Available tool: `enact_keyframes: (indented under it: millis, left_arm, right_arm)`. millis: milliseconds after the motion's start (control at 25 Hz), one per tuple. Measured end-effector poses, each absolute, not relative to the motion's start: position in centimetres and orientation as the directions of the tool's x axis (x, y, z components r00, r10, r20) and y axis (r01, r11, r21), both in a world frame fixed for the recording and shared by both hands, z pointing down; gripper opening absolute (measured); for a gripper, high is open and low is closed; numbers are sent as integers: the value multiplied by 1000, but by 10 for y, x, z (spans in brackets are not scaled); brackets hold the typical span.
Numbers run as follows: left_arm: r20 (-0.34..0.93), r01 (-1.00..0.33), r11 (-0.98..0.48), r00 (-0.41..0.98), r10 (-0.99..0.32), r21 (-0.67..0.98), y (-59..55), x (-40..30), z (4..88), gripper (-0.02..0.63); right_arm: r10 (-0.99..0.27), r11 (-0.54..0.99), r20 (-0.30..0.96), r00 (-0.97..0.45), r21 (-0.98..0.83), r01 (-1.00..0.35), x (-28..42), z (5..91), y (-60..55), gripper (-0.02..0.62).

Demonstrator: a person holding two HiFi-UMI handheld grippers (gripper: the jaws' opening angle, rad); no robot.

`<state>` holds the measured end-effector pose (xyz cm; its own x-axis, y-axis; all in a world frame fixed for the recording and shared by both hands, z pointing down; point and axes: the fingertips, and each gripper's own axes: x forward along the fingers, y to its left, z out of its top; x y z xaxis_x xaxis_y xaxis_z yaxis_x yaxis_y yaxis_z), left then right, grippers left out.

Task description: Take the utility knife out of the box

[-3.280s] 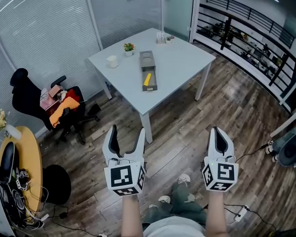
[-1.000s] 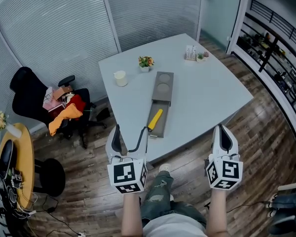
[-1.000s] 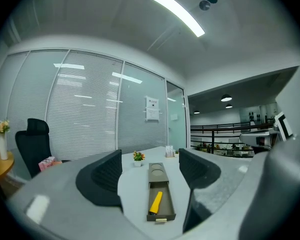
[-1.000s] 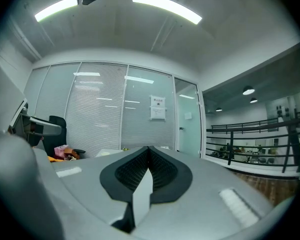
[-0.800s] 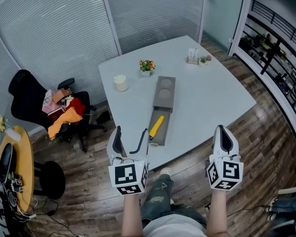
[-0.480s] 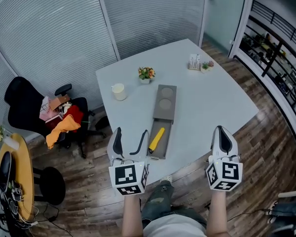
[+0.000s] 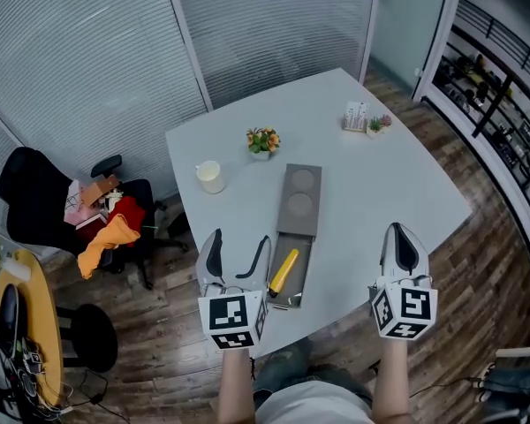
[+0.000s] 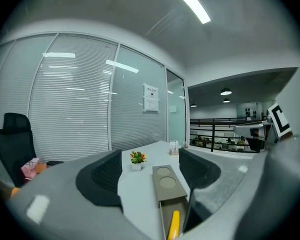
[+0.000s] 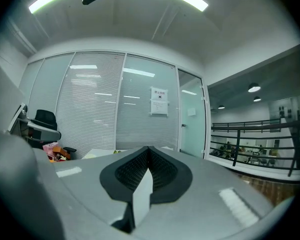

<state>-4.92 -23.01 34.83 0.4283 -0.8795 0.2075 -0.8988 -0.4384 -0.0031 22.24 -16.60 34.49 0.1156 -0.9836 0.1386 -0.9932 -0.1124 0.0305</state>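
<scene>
Two claws hang by the near end of the box [image 7: 300, 203] on the white worktop [image 7: 380, 175]. The left claw [image 7: 239, 247] gapes wide and empty, just left of the box. The right claw [image 7: 401, 241], pressed together on nothing, sits well right of the box. The yellow knife [image 7: 283, 272] lies untouched in the box's open near end. A cup [image 7: 209, 176] stands left of the box's far end.

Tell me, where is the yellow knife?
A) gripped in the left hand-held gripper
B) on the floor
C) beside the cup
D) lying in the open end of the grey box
D: the knife lies in the open end of the box, and the left hand-held gripper is open and holds nothing.
</scene>
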Motion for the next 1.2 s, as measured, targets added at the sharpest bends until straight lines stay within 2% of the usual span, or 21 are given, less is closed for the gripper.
enact_keyframes:
  millis: [800,1200]
  left_arm:
    - [380,-880,-474,428,-820,-31,-267,-43,413,342]
    - [505,-869,-493,414,-757,-27,-262,-24,455,342]
  right_arm:
    - [-966,-53,249,64,48,-997,222,388,-222,11]
    - [-943,36,332,-20,44,-998,221,415,-237,11]
